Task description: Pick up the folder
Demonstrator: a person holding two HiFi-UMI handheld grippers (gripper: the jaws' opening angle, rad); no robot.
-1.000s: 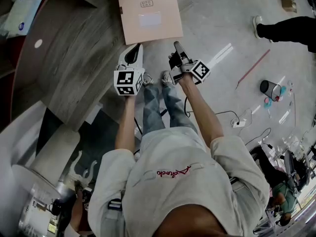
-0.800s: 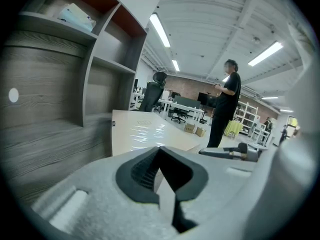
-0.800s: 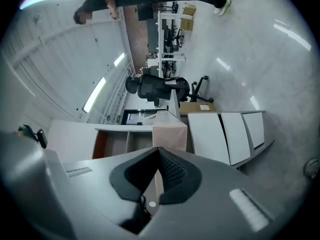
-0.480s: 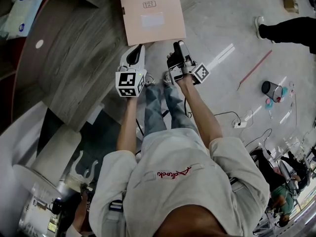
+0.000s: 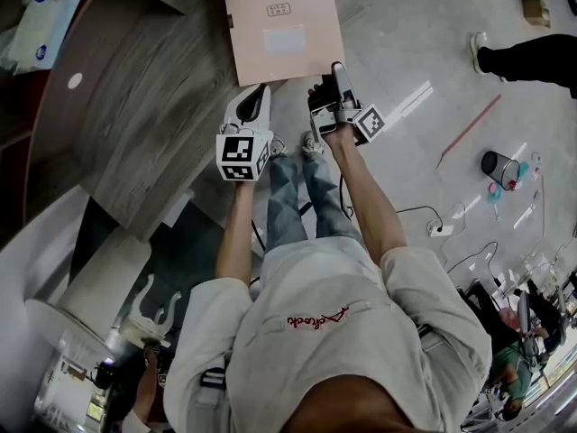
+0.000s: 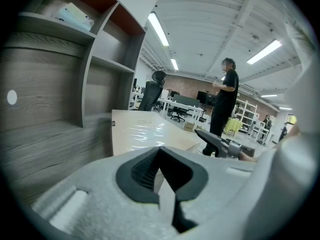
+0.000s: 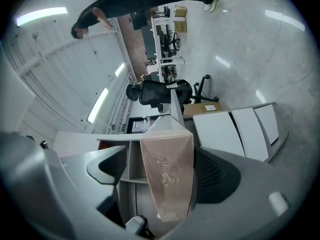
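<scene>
A pale pink folder in clear film lies flat on the grey wooden desk, its near edge overhanging the desk's edge. My right gripper is at that near edge. In the right gripper view the folder runs between the wide-apart jaws of the right gripper, which have just been opening; the pads do not press it. My left gripper rests just short of the folder's near left corner, shut and empty. In the left gripper view its tips point at the folder.
Desk shelves rise at the left, holding a white packet. A person in dark clothes stands on the floor at the right, also seen in the left gripper view. A small bin and a power strip sit on the floor.
My right gripper has moved forward to the folder's near edge, rolled a little, and opened its jaws around it. The left gripper and the folder have stayed put.
</scene>
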